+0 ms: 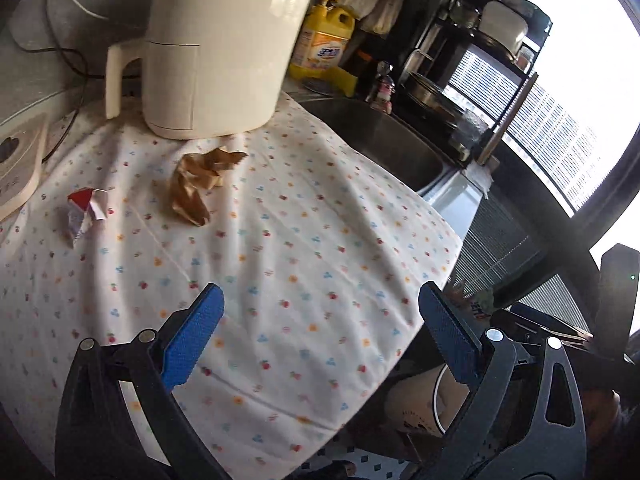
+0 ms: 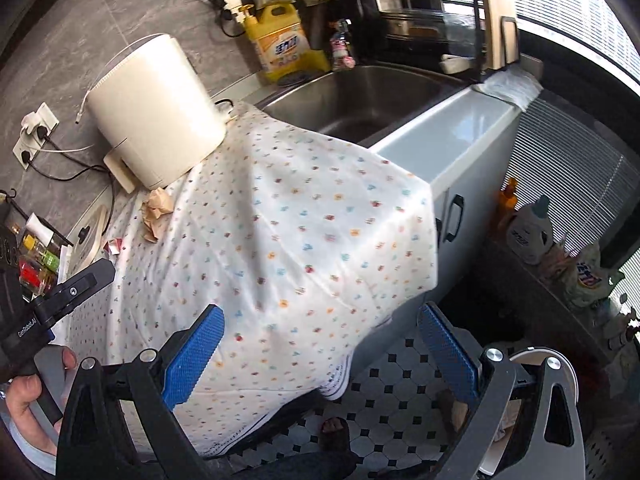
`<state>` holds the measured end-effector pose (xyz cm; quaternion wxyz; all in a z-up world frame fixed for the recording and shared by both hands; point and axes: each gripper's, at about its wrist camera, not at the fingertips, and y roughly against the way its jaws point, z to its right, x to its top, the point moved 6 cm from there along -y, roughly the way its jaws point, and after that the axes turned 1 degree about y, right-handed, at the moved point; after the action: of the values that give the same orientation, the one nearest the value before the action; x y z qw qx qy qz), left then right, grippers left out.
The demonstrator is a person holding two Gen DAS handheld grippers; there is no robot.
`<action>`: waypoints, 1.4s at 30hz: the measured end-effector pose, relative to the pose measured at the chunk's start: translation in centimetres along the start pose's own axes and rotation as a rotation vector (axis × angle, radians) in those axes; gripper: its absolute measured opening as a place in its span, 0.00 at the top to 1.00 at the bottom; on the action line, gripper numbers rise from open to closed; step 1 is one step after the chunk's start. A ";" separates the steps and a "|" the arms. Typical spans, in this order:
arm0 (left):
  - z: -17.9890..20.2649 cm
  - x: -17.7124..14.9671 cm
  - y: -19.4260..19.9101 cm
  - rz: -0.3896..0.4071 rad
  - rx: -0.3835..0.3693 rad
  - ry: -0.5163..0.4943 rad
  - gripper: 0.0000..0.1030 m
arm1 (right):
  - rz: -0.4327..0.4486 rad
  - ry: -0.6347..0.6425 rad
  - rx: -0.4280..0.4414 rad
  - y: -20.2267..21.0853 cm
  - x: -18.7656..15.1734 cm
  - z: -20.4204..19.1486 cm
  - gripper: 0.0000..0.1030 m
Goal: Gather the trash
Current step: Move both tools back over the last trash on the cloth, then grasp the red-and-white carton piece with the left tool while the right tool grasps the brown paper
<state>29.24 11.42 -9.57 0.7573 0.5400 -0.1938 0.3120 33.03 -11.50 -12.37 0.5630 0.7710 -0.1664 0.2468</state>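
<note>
A crumpled brown paper lies on the flower-print cloth near a cream appliance. A crumpled red and white wrapper lies to its left. Both also show in the right wrist view, the brown paper and the wrapper, far left. My left gripper is open and empty, above the cloth's near edge, well short of the trash. My right gripper is open and empty, over the cloth's front right corner. A bin sits low at right under the left gripper.
A steel sink lies beyond the cloth, with a yellow detergent bottle behind it. A dish rack stands at the right. A white scale sits at the cloth's left. Tiled floor lies below.
</note>
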 end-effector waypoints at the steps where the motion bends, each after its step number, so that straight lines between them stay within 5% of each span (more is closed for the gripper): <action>1: -1.2 0.3 0.3 0.008 0.009 0.011 0.06 | -0.002 0.011 0.007 -0.5 0.3 -1.1 0.08; 14: -12.6 1.7 0.8 0.039 0.098 0.124 0.06 | -0.051 0.131 0.043 -5.8 1.5 -10.9 0.08; 29: -19.6 5.5 -3.6 0.016 0.168 0.162 0.07 | -0.069 0.139 -0.030 -8.0 2.9 -12.8 0.08; 30: -19.9 5.5 -4.2 -0.001 0.177 0.165 0.19 | -0.071 0.143 -0.033 -8.2 3.0 -12.9 0.08; 31: -20.2 5.4 -4.7 -0.021 0.182 0.176 0.46 | -0.074 0.150 -0.034 -8.5 3.2 -13.2 0.08; 32: -20.5 5.1 -5.1 -0.047 0.178 0.194 0.60 | -0.077 0.159 -0.035 -8.8 3.4 -13.6 0.08; 42: -22.4 4.2 -1.4 0.009 0.142 0.218 0.65 | -0.132 0.257 0.073 -14.7 5.5 -20.5 0.18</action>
<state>32.27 33.26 -15.52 0.7323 0.5544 -0.0903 0.3850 41.43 12.66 -15.75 0.5663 0.7623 -0.0327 0.3116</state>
